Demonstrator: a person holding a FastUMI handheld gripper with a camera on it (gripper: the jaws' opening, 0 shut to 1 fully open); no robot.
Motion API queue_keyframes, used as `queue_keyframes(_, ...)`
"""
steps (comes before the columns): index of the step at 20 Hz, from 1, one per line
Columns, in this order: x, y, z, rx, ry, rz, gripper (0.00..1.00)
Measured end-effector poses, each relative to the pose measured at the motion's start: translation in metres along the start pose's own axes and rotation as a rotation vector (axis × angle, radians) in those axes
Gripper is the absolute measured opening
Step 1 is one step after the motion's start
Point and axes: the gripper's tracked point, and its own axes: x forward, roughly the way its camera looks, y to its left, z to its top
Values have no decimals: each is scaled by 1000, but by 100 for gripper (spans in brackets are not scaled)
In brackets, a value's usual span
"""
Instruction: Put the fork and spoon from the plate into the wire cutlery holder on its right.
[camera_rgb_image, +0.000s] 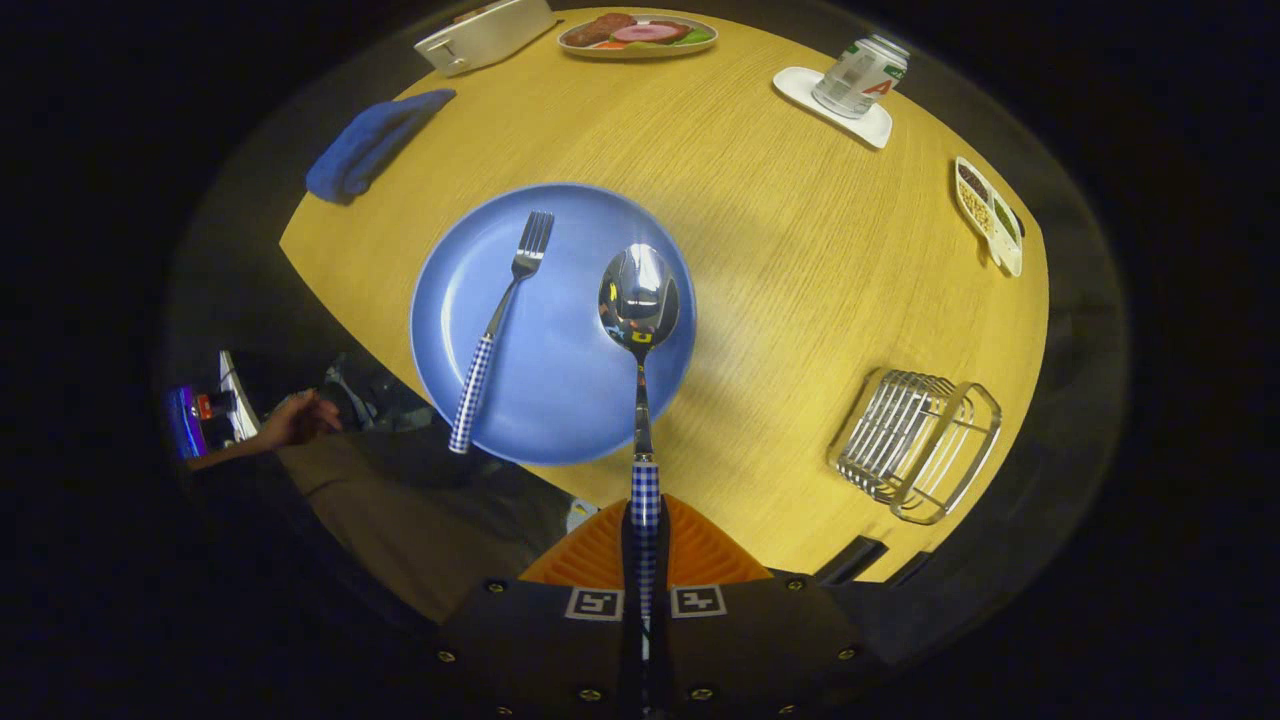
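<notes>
Spoon (640, 300) clamped by handle in claw (645, 535), raised above plate (470, 250)

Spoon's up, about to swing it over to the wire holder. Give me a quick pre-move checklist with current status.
1. Grip: gripper shut on the spoon handle, checked end between the fingers: ok.
2. Spoon lifted off the blue plate: looks raised, clearance cannot tell.
3. Wire cutlery holder beside the plate, nothing inside: ok.
4. Holder upright with opening facing up: cannot tell.
5. Bare table between plate and holder: ok.
6. Fork lying on the plate, still to do: ok.
</notes>
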Motion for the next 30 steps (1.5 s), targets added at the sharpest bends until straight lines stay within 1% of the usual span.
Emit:
queue_keyframes(1,-6,-15,-10,-18,6,-52,3)
queue_keyframes(2,-11,-26,-20,-35,18,-81,3)
queue_keyframes(3,-16,-34,-31,-35,36,-88,3)
queue_keyframes(8,-37,-66,-63,70,57,-73,3)
queue_keyframes(12,-55,-92,-96,104,143,-75,3)
queue_keyframes(14,-61,-110,-104,128,174,-95,3)
queue_keyframes(16,-65,-128,-108,136,190,-120,3)
queue_keyframes(18,-68,-139,-109,147,207,-123,3)
queue_keyframes(21,-68,-154,-111,128,253,-149,3)
queue_keyframes(24,-60,-161,-105,129,274,-139,3)
queue_keyframes(27,-52,-172,-107,117,346,-163,3)
queue_keyframes(30,-37,-169,-94,107,361,-133,3)
